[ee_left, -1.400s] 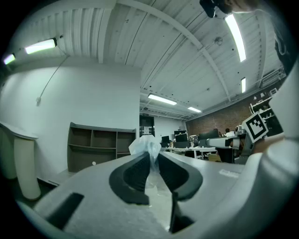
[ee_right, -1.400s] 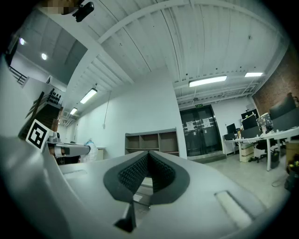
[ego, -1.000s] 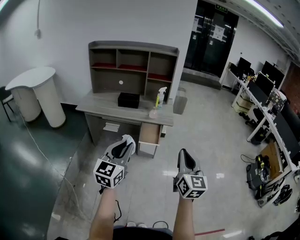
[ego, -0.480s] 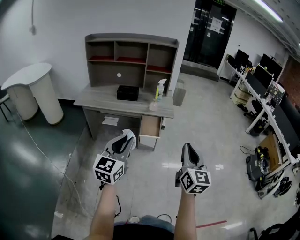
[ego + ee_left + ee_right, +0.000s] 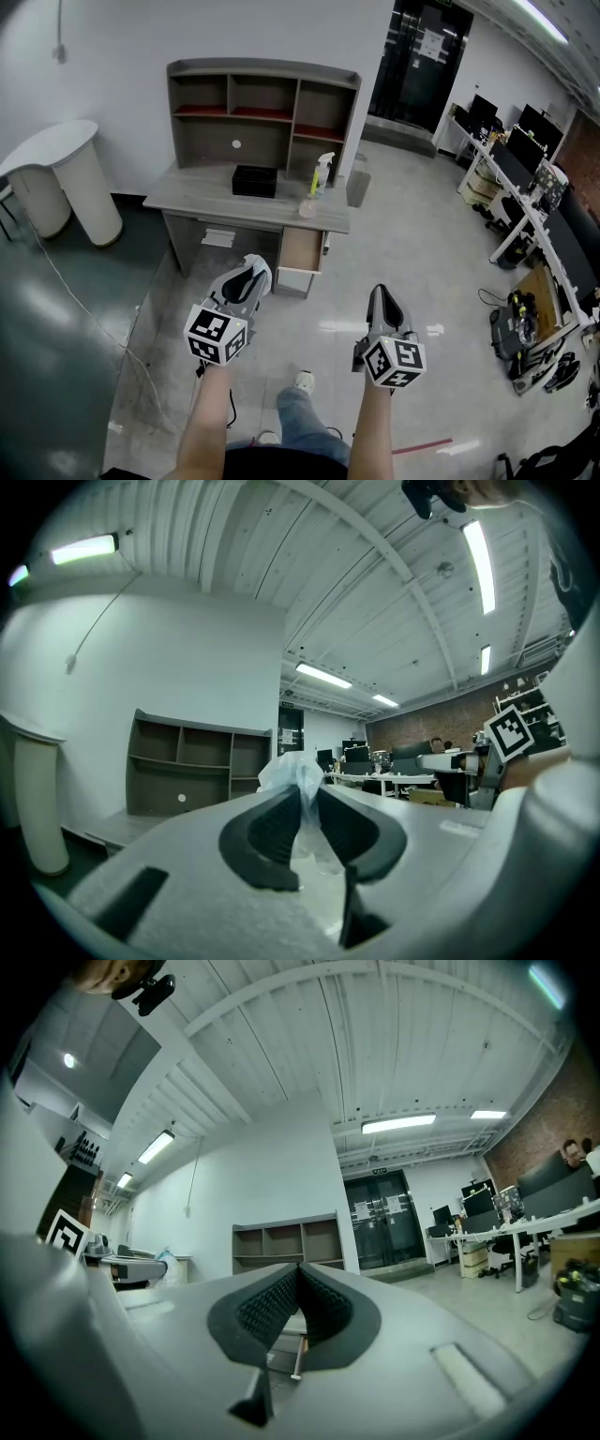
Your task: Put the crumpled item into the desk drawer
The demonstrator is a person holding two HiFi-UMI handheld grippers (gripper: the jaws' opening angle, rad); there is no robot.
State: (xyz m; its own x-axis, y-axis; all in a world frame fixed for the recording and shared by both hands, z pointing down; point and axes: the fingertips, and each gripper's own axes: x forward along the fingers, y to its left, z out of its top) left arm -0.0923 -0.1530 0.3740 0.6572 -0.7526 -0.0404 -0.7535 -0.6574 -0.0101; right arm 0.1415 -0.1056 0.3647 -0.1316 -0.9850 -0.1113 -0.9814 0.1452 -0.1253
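A crumpled piece of thin white plastic (image 5: 298,778) is pinched between the dark pads of my left gripper (image 5: 306,803), which is shut on it. In the head view the left gripper (image 5: 249,274) is held over the floor, short of the grey desk (image 5: 187,200). The desk's drawer (image 5: 300,255) hangs pulled out under the right end of the top. My right gripper (image 5: 378,294) is level with the left one, further right. Its jaws (image 5: 298,1271) are shut with nothing between them.
A shelf hutch (image 5: 262,112) stands on the desk with a black box (image 5: 254,180) and a spray bottle (image 5: 322,176). A white round table (image 5: 56,169) is at the left, office desks (image 5: 525,216) at the right. A cable (image 5: 131,337) lies on the floor.
The person has stepped toward the desk, and a leg and shoe now show at the bottom of the head view. Both grippers keep their pose and grip.
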